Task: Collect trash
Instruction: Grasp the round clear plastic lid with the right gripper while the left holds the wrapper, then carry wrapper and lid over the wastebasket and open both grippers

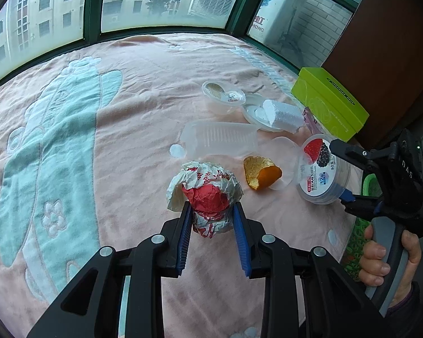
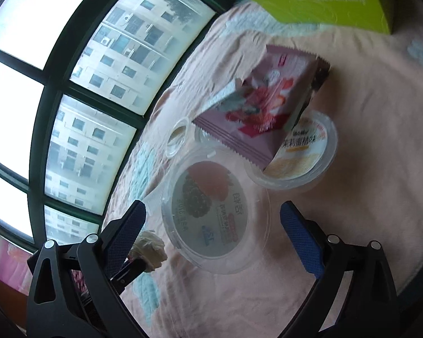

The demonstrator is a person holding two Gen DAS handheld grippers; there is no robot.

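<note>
My left gripper (image 1: 211,207) is shut on a crumpled red and white paper wrapper (image 1: 204,183), held just above the pink blanket (image 1: 127,112). The same wrapper (image 2: 151,246) shows at the lower left of the right wrist view. A berry yogurt cup (image 1: 318,169) lies on its side at the right. My right gripper (image 2: 213,208) stands open around this yogurt cup (image 2: 208,211), one finger on each side, with a small gap between each pad and the cup. A hand (image 1: 380,259) holds the right gripper's handle.
Scattered on the blanket: a gold foil cup (image 1: 260,174), a clear plastic tray (image 1: 220,139), a small plastic cup (image 1: 224,95), a white foam block (image 1: 282,115), a pink snack packet (image 2: 256,112) over a jelly cup (image 2: 304,152). A green tissue box (image 1: 330,102) stands far right. Windows run behind.
</note>
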